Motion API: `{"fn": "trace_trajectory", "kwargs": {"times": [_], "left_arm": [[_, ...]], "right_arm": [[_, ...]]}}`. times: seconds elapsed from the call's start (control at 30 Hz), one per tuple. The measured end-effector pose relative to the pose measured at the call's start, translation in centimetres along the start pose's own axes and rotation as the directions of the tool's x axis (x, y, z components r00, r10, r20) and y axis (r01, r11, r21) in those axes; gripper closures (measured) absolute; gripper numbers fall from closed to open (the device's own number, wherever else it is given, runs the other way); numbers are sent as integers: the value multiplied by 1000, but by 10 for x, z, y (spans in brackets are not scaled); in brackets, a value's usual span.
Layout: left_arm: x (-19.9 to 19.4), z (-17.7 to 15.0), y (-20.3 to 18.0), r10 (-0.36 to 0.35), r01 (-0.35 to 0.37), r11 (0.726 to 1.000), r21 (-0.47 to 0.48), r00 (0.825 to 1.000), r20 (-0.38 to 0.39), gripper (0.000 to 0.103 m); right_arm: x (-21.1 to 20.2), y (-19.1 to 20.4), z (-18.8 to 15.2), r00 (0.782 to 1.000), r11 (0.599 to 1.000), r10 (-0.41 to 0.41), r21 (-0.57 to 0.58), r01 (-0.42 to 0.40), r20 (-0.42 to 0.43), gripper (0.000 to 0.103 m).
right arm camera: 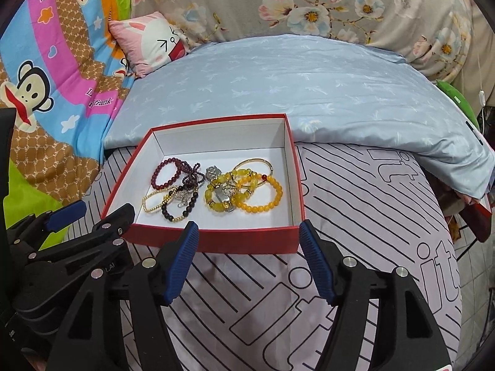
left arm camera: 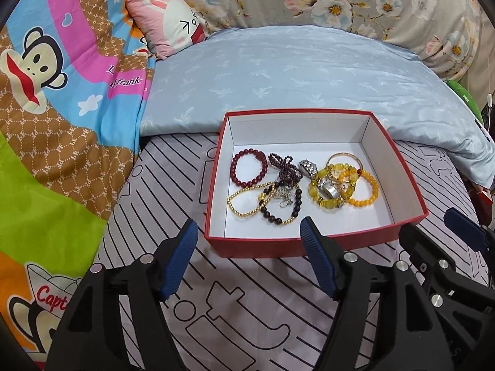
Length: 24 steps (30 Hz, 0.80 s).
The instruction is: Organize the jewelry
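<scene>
A red box (left arm camera: 256, 246) with a white inside sits on the striped sheet, also seen as the red box (right arm camera: 216, 241) in the right wrist view. Inside lie a dark red bead bracelet (left arm camera: 249, 167), a gold bead bracelet (left arm camera: 247, 201), yellow bead bracelets (left arm camera: 360, 187), a silver watch (left arm camera: 307, 167) and other pieces. The same jewelry (right arm camera: 216, 190) shows from the right. My left gripper (left arm camera: 249, 232) stands open just before the box's near wall, nothing between its fingers. My right gripper (right arm camera: 249, 232) is open too, at the near right corner, empty. The right gripper (left arm camera: 433, 232) also appears beside the left.
A light blue quilt (left arm camera: 294, 71) lies folded behind the box. A colourful monkey-print blanket (left arm camera: 62, 108) covers the left side, with a pink rabbit pillow (left arm camera: 173, 27) at the back. A floral cover (right arm camera: 309, 3) rises behind. The bed edge (right arm camera: 454, 247) drops off at right.
</scene>
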<state>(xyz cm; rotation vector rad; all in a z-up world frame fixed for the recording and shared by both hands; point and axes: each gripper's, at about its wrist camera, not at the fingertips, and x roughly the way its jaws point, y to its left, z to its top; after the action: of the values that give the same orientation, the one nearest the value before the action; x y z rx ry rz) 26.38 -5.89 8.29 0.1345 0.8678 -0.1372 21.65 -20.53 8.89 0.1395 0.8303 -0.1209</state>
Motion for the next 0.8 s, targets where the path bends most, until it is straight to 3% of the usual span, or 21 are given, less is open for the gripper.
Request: {"fn": "trace_trajectory", "kwargs": {"times": [0.3,0.8], "left_arm": [[7,-9,2,1,-2,1000,-28,999,-38,38],[1,-3,2,11,-12,999,-44,999,-32,38]], "right_arm": [[3,1,-8,1000,1000,-9,-7,9,-23,38],[-2,0,-2,1000,1000,-6,-2,6,-18,38]]}}
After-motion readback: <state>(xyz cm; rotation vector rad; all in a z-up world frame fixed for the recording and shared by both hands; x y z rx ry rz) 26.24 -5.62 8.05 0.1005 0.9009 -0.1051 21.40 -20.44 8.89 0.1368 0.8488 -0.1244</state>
